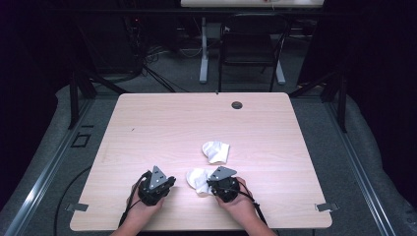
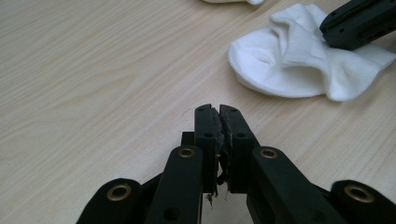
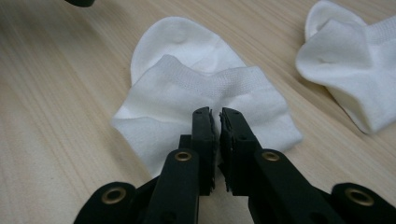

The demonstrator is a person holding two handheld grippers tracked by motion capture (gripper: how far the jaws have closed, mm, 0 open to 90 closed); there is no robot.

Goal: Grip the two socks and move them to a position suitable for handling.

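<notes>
Two white ankle socks lie on the light wooden table (image 1: 162, 128). The nearer sock (image 1: 198, 180) (image 2: 280, 70) (image 3: 187, 79) is crumpled near the front edge; the other sock (image 1: 216, 151) (image 3: 350, 70) lies a little behind it. My right gripper (image 1: 210, 186) (image 3: 216, 112) has its jaws together, tips on the nearer sock's ribbed cuff; no fabric shows between the pads. One of its fingers (image 2: 359, 23) rests on that sock. My left gripper (image 1: 171, 181) (image 2: 218, 109) is shut on nothing, over bare wood to the left of the sock.
A dark round grommet (image 1: 237, 104) sits near the table's far edge. Behind the table stand a black chair (image 1: 251, 44) and a white desk leg (image 1: 203, 49). Bare tabletop spreads to the left, right and back of the socks.
</notes>
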